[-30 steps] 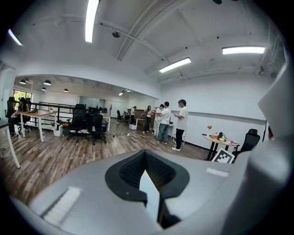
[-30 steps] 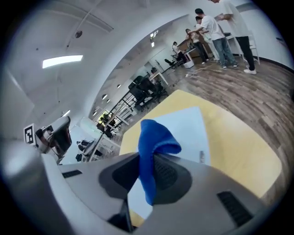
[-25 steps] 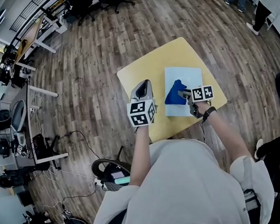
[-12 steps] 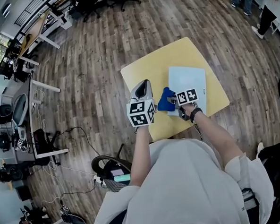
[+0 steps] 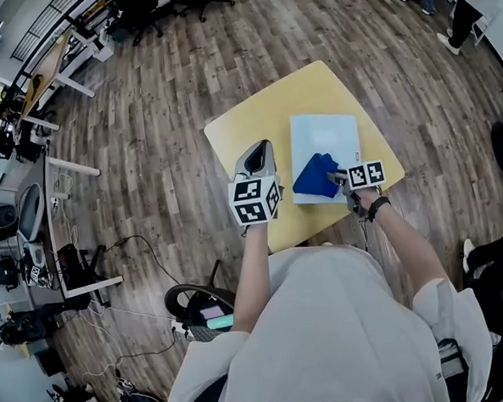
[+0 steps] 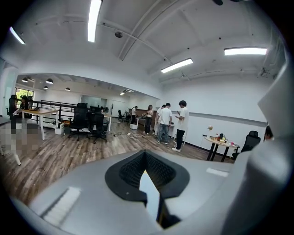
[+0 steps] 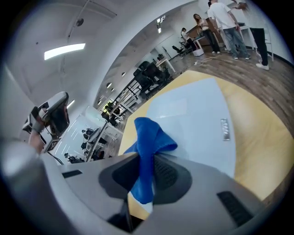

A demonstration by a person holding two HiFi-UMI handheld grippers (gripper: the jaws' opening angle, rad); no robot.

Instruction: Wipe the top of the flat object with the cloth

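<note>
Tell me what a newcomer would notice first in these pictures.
The bright blue cloth, pinched in the right gripper, sits on the near left part of the pale blue flat object on the small yellow table. The left gripper, jaws together and empty, is held up by the table's near left edge.

Bright ceiling strip lights (image 6: 94, 19), sharp focus, strong fisheye edge distortion

flat object (image 5: 328, 136) on desk (image 5: 255, 123), right half. cloth (image 5: 316, 175) on flat object's near-left corner, pinched in right gripper (image 5: 337, 179) jaws, which sit at near-right desk edge. left gripper (image 5: 256, 160) over desk's near-left part, left of cloth, apart.
</note>
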